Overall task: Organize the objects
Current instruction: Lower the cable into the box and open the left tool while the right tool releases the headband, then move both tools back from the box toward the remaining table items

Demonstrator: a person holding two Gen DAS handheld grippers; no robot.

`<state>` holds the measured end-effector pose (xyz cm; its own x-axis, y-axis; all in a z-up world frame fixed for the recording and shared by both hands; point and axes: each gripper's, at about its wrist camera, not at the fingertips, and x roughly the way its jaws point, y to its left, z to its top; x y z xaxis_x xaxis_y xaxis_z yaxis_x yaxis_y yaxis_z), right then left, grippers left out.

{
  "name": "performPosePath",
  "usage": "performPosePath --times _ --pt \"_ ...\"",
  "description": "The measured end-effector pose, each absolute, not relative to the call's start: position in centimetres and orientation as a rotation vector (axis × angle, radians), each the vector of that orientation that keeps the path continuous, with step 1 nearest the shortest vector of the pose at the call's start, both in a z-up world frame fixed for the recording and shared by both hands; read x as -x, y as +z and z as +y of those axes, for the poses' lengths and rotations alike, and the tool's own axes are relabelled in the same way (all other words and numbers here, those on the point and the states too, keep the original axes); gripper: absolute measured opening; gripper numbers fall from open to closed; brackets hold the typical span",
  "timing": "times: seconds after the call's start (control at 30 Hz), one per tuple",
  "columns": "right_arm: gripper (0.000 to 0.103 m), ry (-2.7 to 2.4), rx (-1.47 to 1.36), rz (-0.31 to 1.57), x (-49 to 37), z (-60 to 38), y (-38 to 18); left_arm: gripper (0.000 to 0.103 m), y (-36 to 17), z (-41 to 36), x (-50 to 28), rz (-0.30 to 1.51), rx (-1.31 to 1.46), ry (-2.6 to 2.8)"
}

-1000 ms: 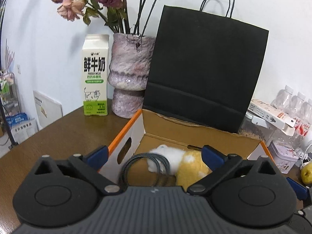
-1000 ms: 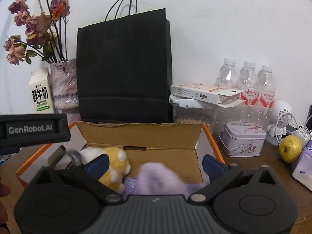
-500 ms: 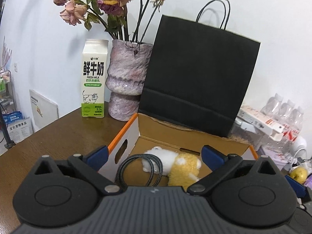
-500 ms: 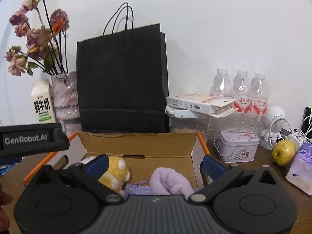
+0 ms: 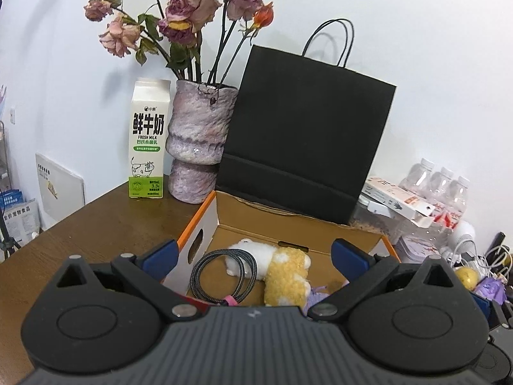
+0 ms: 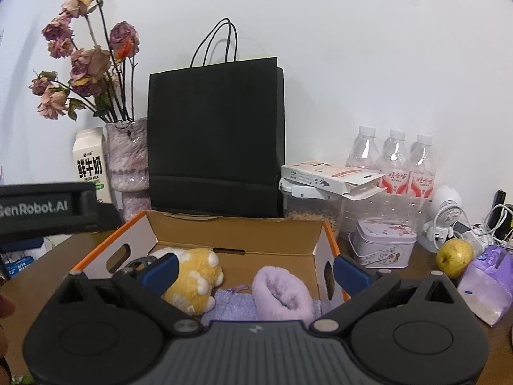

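An open cardboard box (image 5: pixel 282 221) (image 6: pixel 237 232) with orange edges sits on the brown table. Inside lie a coiled grey cable (image 5: pixel 221 271), a white and yellow plush toy (image 5: pixel 285 271) (image 6: pixel 194 280), and a rolled purple towel (image 6: pixel 282 293) on purple cloth. My left gripper (image 5: pixel 253 256) hangs open above the box's near left side, with nothing between its blue-tipped fingers. Over the near edge my right gripper (image 6: pixel 255 269) is open too, holding nothing. The left gripper's black body (image 6: pixel 48 207) shows at the left of the right wrist view.
Behind the box stand a black paper bag (image 5: pixel 307 134) (image 6: pixel 214 141), a vase of dried roses (image 5: pixel 198 141), and a milk carton (image 5: pixel 147 142). To the right are water bottles (image 6: pixel 394 163), a tin (image 6: pixel 381 247), a yellow apple (image 6: pixel 455 256), a purple pack (image 6: pixel 487 285) and cables.
Both grippers have risen and pulled back from the box, so more of its inside shows. The purple towel, blurred a second ago, now lies still in the box.
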<state>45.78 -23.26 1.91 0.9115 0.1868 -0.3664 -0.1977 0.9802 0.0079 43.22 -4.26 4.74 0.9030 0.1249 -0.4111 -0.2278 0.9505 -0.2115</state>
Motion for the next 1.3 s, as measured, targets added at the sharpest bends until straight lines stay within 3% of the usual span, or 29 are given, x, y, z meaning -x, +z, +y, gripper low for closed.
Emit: performPosePath --times 0.77,1.3 --pt "0.103 0.238 0.088 0.331 -35.7 -23.7 2.3 0.103 5.1 -4.6 -33.9 0.340 0.180 0.122" --pt "0.103 0.266 0.086 0.325 -27.0 -24.3 -0.7 0.103 3.2 -3.4 -27.6 0.354 0.105 0.105"
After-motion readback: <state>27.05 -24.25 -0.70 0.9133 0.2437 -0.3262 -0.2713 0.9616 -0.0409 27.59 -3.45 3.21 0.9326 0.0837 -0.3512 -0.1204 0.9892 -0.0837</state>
